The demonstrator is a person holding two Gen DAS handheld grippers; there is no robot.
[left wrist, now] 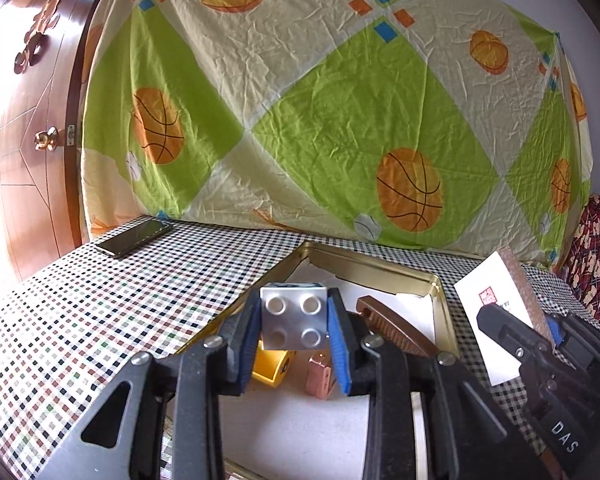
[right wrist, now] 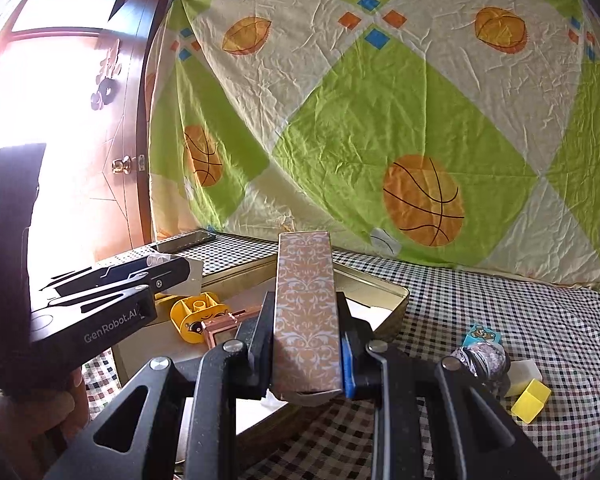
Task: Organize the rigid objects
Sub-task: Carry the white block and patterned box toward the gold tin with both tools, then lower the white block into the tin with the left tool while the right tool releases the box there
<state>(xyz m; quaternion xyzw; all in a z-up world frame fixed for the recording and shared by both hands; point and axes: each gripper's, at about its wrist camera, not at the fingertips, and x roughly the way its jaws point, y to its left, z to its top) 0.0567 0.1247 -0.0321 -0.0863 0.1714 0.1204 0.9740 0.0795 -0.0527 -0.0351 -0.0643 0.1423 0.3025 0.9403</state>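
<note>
The left gripper [left wrist: 294, 326] pinches a silver metal block [left wrist: 293, 317] between its blue pads, above a shallow gold tin [left wrist: 440, 292]. The block is a shiny cube whose near face bears four round dimples. The right gripper [right wrist: 306, 346] clamps a tall flat box [right wrist: 306, 312], upright and slightly tilted, over the tin's right edge. Its narrow face carries an orange and white damask print; its broad side is white with a small red stamp.

Inside the white-lined tin lie a yellow plastic brick [left wrist: 272, 368], a copper-coloured block [left wrist: 320, 376] just beside it and a brown oval piece [left wrist: 396, 330] behind. The tin sits on a checked tablecloth [left wrist: 100, 300]. A dark phone [left wrist: 134, 237] lies at the far left; a yellow cube [right wrist: 532, 400] and a glittery dark cylinder [right wrist: 482, 358] lie to the right.
</note>
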